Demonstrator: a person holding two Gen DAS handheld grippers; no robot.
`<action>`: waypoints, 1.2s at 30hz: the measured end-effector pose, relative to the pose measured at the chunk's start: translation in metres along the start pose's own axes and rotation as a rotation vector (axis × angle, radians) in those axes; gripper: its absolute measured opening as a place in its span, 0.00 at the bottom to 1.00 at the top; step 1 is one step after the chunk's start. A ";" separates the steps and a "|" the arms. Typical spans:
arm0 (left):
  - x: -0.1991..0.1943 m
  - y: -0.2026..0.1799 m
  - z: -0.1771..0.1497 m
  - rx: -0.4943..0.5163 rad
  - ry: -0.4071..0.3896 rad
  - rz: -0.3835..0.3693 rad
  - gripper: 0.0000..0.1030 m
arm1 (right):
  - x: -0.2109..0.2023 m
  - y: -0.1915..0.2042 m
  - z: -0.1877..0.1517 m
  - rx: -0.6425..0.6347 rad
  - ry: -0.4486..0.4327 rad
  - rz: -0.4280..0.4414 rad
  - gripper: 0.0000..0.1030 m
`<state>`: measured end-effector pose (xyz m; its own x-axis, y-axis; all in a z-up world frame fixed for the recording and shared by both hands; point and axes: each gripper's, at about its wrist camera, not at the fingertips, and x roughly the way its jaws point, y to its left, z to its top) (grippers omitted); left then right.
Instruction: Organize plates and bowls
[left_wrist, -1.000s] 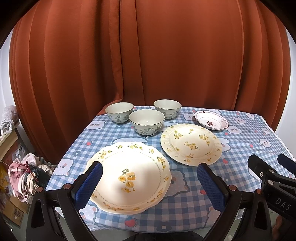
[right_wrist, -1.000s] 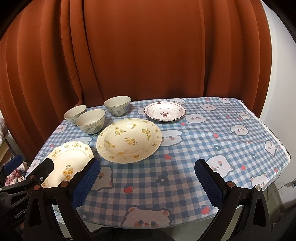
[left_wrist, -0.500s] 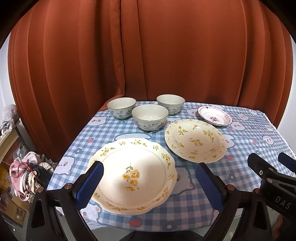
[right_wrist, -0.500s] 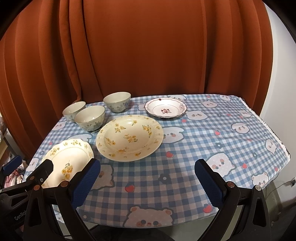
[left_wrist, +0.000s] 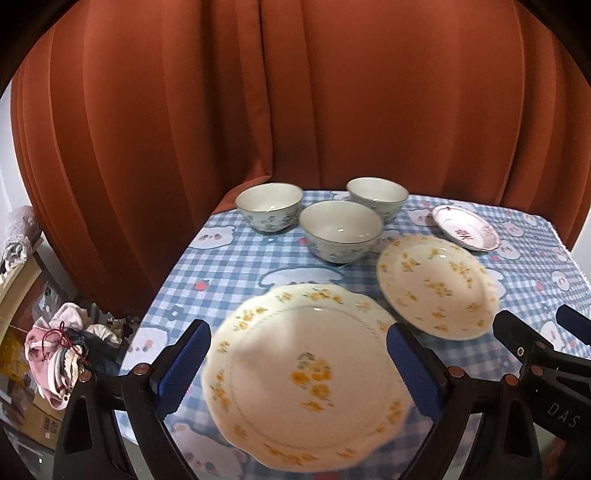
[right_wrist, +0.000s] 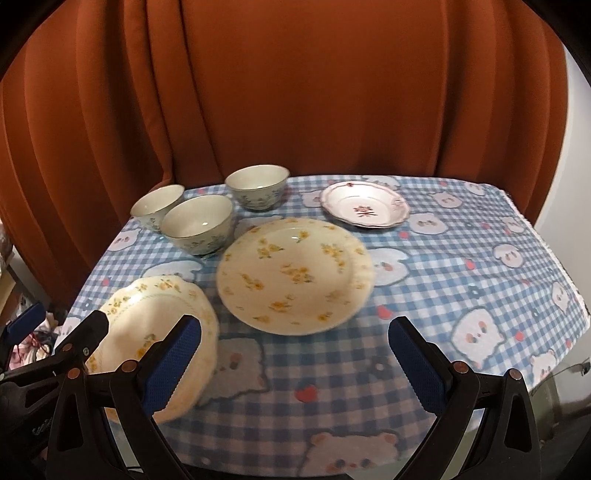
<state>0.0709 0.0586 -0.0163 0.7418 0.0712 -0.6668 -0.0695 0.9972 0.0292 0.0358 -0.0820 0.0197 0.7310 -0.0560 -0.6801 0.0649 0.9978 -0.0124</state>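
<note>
A: Our left gripper (left_wrist: 297, 363) hovers spread above the scalloped plate (left_wrist: 306, 380) at the surface's (right_wrist: 424, 280) near edge; right gripper (right_wrist: 293, 356) spread, empty

B: Glazed, slippery, breakable; we'd pinch its rim

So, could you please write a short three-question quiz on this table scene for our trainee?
1. How many bowls stand on the checked tablecloth?
2. True or false: the small red-marked dish is stacked on a bowl.
3. Which is between the left gripper's open fingers in its wrist view: A) the scalloped floral plate, B) the round floral plate, C) the nearest bowl?

Key: 1. three; 2. false; 3. A
</note>
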 end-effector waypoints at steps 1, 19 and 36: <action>0.004 0.004 0.002 0.001 0.007 0.003 0.94 | 0.005 0.006 0.002 -0.001 0.007 0.006 1.00; 0.097 0.059 -0.013 0.043 0.269 -0.024 0.87 | 0.095 0.079 -0.012 0.029 0.231 0.016 0.89; 0.137 0.063 -0.021 0.043 0.410 -0.099 0.72 | 0.143 0.100 -0.026 0.020 0.399 0.038 0.70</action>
<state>0.1537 0.1310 -0.1216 0.4166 -0.0322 -0.9085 0.0235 0.9994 -0.0247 0.1292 0.0105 -0.0979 0.4123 0.0029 -0.9111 0.0588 0.9978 0.0298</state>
